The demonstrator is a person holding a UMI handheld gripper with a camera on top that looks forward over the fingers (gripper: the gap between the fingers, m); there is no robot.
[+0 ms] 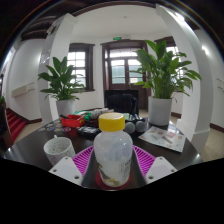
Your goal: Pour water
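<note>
A clear plastic bottle (113,152) with a yellow cap stands upright between my gripper's (113,168) fingers. Both pink pads (85,158) press against its sides, so the gripper is shut on it. A red round rim shows under the bottle's base. I cannot tell if the base rests on the dark table (35,150) or hangs just above it. A white cup (58,150) stands on the table just left of the left finger.
Beyond the bottle lie a red object (72,121), round balls (131,127) and other small items. A paper sheet (166,137) lies to the right. Two potted plants (64,85) (161,80) stand behind the table.
</note>
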